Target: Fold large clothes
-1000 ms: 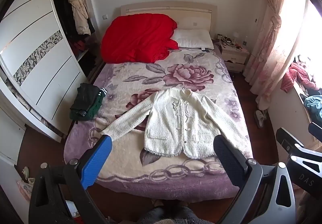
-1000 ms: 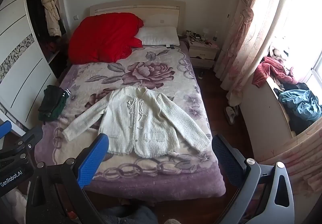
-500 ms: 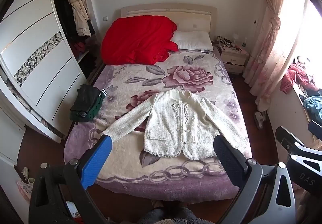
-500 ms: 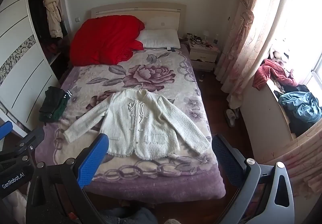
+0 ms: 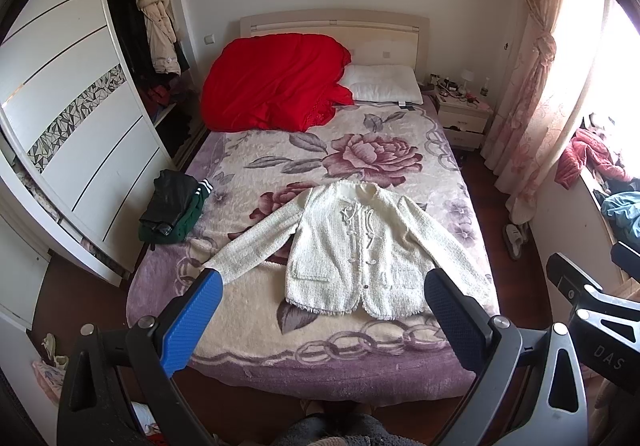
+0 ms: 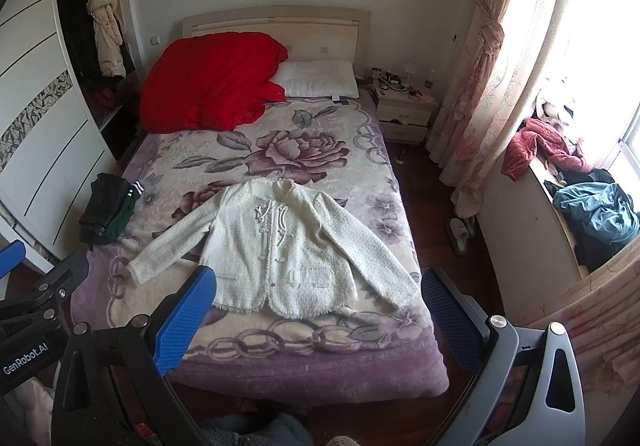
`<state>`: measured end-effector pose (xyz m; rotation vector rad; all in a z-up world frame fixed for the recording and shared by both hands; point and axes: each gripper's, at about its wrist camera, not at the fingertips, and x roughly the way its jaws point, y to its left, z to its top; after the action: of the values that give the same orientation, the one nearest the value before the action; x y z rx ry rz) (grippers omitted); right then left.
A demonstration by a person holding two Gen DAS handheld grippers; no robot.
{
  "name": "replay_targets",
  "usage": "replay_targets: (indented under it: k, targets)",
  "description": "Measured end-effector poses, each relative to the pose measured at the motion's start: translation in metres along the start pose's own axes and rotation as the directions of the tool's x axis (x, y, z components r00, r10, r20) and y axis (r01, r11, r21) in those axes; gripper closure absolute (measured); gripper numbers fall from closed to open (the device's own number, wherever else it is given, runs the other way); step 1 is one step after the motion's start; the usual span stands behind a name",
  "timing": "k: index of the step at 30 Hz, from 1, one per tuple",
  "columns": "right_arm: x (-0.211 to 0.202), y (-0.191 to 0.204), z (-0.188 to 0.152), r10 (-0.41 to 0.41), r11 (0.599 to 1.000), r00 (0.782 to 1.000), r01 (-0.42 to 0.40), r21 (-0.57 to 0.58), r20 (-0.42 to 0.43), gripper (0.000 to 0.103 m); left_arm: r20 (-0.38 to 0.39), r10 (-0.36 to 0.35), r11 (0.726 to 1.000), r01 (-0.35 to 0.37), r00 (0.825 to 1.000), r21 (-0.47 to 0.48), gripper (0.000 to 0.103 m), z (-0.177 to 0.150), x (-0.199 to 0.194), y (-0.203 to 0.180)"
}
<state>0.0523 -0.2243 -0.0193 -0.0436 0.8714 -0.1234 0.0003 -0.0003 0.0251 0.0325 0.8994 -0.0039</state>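
White jacket spread flat, front up, sleeves angled outward, on the near half of the flowered bed; buttoned down the middle, hem fringed. Left tongs and right tongs wide apart, holding nothing, above the bed's foot. Compared with a second ago: jacket unmoved, views nearly unchanged.

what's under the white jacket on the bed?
The white jacket lies flat, face up, on the floral blanket, sleeves spread. Blanket roses and chain border show around it. Whatever sits directly beneath the jacket's body is covered, so I can't tell if anything else is there.
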Motion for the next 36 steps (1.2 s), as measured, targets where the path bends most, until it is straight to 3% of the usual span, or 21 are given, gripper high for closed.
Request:
replay_targets:
  k: [36]
  targets:
    - [-0.008, 0.006, 0.012, 0.011, 1.0, 1.0, -0.011, 0.001, 0.008, 0.0, 0.013, -0.001, 1.0, 0.001, 1.0, -0.004, 0.0, 0.007, -0.007, -0.003]
